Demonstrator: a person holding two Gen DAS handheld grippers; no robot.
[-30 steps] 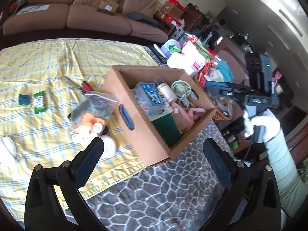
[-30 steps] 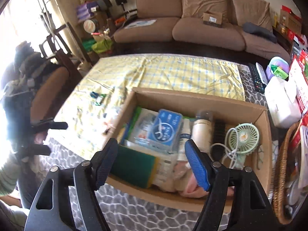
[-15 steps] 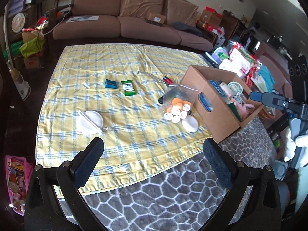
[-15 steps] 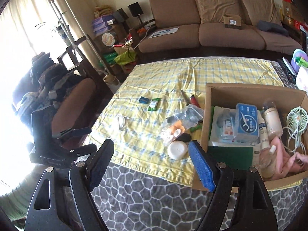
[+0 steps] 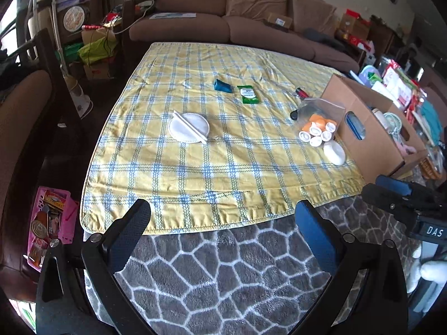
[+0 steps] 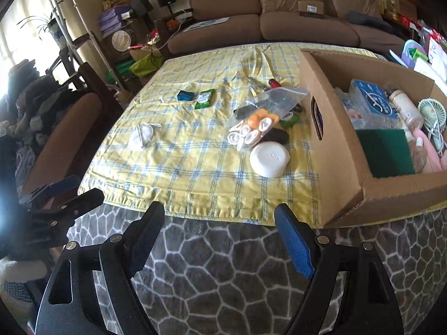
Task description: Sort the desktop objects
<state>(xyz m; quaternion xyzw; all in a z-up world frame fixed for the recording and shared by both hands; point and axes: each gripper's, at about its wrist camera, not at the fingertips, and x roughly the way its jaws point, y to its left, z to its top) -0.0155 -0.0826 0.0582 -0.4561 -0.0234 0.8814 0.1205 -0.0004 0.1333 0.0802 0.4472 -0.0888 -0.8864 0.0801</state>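
Observation:
On the yellow checked cloth (image 5: 212,167) lie a blue eraser-like block (image 5: 222,85), a green wipes pack (image 5: 248,94), a round white pad pack (image 5: 188,127), a clear bag with small bottles (image 5: 318,122), a white round case (image 5: 334,153) and a red-handled tool (image 5: 301,93). A cardboard box (image 5: 371,136) of several items stands at the right. My left gripper (image 5: 223,234) is open and empty above the near cloth edge. My right gripper (image 6: 220,240) is open and empty, left of the box (image 6: 335,150), with the white case (image 6: 269,159) ahead.
A grey patterned rug (image 5: 223,273) covers the near table part. A brown sofa (image 5: 251,25) runs along the back. A wooden chair (image 6: 69,128) stands at the left, a pink basket (image 5: 50,223) on the floor, and cluttered goods (image 5: 396,83) at the right.
Both grippers have pulled back and swung left from the box, so the whole cloth and its loose objects are in view. Both stay open and empty.

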